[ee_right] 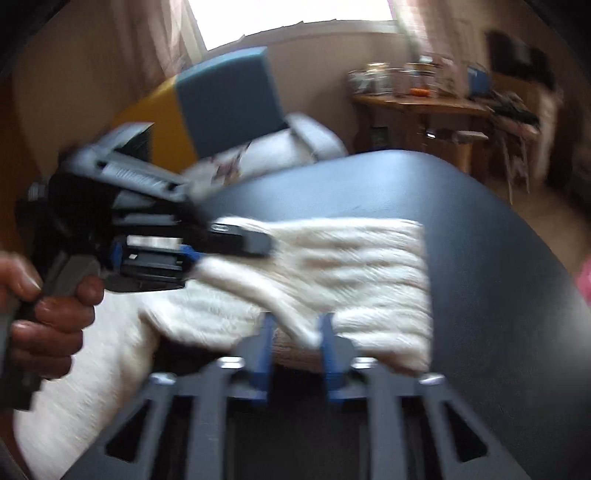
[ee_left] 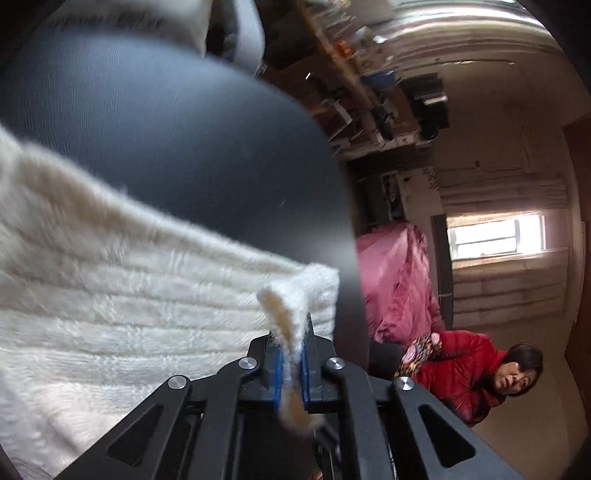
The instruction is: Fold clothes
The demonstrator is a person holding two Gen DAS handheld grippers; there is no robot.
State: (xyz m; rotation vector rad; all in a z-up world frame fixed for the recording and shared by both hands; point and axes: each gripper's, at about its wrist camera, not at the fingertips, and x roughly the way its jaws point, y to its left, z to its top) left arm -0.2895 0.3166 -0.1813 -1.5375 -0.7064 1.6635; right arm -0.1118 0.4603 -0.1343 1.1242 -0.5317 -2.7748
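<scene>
We pinch a folded edge of the cream ribbed knit sweater [ee_left: 122, 295] in left gripper [ee_left: 292, 363], lifted off the black padded table [ee_left: 184, 147] ahead, prob to fold over. Right gripper [ee_right: 297, 332] blurred, fabric between its fingers, grip can't tell.

Lived-in home, a cluttered living room. Curtained window [ee_right: 295, 18] at the back; wooden side table [ee_right: 424, 105] to its right, crowded with jars. Pale armchair [ee_right: 314, 140] below the window, with a blue cushion [ee_right: 229, 99]. Pink bedding [ee_left: 399, 280] heaped near a second window [ee_left: 496, 236]; a person in a red jacket [ee_left: 461, 373] sits below it.
</scene>
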